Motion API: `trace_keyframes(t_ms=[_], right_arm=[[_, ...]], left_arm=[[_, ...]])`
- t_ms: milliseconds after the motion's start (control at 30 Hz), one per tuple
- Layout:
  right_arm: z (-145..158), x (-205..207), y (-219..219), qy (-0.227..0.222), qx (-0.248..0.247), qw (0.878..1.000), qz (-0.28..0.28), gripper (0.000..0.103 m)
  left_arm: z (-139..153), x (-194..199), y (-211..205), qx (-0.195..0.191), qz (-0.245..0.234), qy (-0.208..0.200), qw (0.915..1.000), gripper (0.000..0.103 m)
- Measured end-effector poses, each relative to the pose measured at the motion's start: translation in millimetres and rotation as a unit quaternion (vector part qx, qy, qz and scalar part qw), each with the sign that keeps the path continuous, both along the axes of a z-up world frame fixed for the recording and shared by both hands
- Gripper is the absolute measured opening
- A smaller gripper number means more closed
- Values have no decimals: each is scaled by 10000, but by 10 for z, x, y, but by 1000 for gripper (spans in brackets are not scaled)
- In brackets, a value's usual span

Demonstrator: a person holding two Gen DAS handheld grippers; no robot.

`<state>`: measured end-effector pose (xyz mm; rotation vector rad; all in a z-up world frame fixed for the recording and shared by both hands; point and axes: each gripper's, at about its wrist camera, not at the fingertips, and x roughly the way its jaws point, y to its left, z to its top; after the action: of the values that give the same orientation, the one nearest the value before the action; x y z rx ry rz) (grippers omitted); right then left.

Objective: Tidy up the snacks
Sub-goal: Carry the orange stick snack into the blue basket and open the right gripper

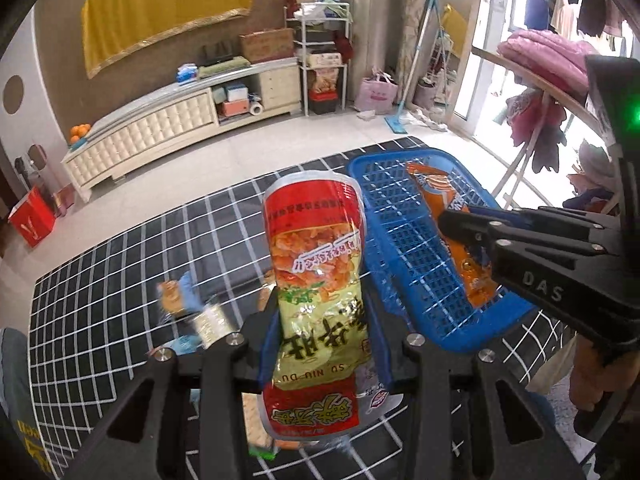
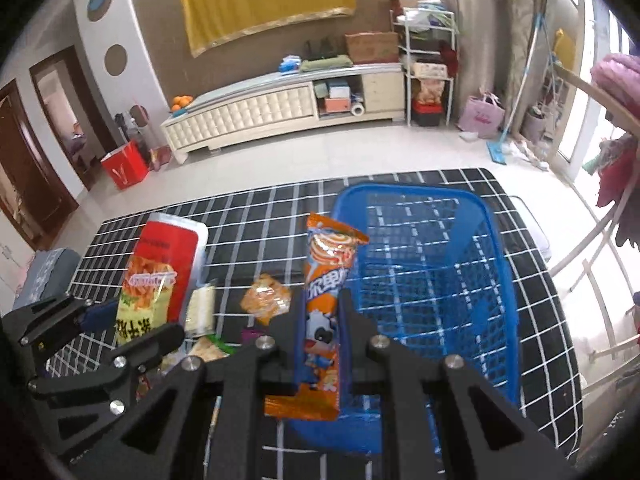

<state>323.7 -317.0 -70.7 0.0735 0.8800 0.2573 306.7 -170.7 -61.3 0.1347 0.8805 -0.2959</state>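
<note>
Snacks were held in both: the left hand-held gripper point(image 1: 324, 344) clamped a red-and-yellow snack bag point(image 1: 316, 280) beside the blue basket point(image 2: 460, 208), the right hand-held gripper point(image 2: 320, 320) pinched an orange wrapper point(image 2: 326, 292) at the basket's rim.

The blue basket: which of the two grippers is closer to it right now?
Right. The right gripper, clamping an orange packet, hangs over the blue basket near its edge; the left gripper, gripping a red-and-yellow bag, is beside it.

Your left tool point(image 1: 324, 344) is matte black with silver screws and blue pads; your right tool point(image 2: 320, 320) matches (white "DAS" lettering, a green light glowing).
</note>
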Motion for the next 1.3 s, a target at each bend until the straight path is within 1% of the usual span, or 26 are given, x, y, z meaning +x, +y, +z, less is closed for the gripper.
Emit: trace_keyframes(t_ms=[133, 233, 367, 467, 533, 567, 600, 633, 667, 700, 733, 800, 967, 1133, 1200, 1300], right_arm=[[-102, 215, -135, 160, -119, 9998, -67, 19], [-185, 374, -224, 280, -245, 9992, -124, 19], [-387, 593, -372, 572, -366, 9974, -251, 19], [-472, 730, -434, 698, -552, 9955, -319, 19], [-496, 799, -427, 735, -700, 9945, -265, 19], [-500, 820, -410, 731, -868, 9932, -274, 20], [-507, 857, -411, 739, -1012, 9917, -276, 26], [-524, 863, -411, 752, -1160, 9899, -307, 44], [-532, 864, -423, 765, -1232, 9888, -356, 58], [-526, 855, -450, 763, -1219, 9889, -384, 81], [-500, 816, -475, 712, -1155, 9899, -421, 92], [-423, 735, -521, 591, -1020, 9921, -431, 93], [-255, 522, -581, 595, -730, 9944, -480, 93], [-109, 318, -595, 542, -735, 9941, -587, 93], [-43, 221, -639, 508, -647, 9945, -651, 93], [7, 166, -719, 482, -650, 9938, -762, 93]], left_arm=[[-20, 271, -257, 116, -155, 41, 9998, 36], [-34, 437, -391, 101, -233, 131, 9996, 36], [-95, 612, -548, 238, -392, 180, 9988, 36], [-160, 709, -643, 417, -447, 220, 9979, 36], [-178, 748, -672, 441, -490, 251, 9975, 37], [-181, 769, -684, 409, -482, 279, 9976, 37], [-181, 784, -695, 383, -492, 304, 9976, 37], [-178, 793, -697, 352, -497, 323, 9976, 37], [-175, 797, -696, 327, -490, 343, 9977, 37], [-175, 801, -678, 310, -491, 359, 9977, 37], [-173, 797, -662, 289, -486, 374, 9977, 37], [-163, 792, -662, 270, -463, 404, 9977, 37], [-58, 683, -642, 200, -480, 390, 9979, 37], [86, 518, -699, 178, -599, 274, 9977, 36], [130, 469, -731, 181, -636, 230, 9975, 37], [187, 419, -808, 252, -696, 124, 9972, 37]])
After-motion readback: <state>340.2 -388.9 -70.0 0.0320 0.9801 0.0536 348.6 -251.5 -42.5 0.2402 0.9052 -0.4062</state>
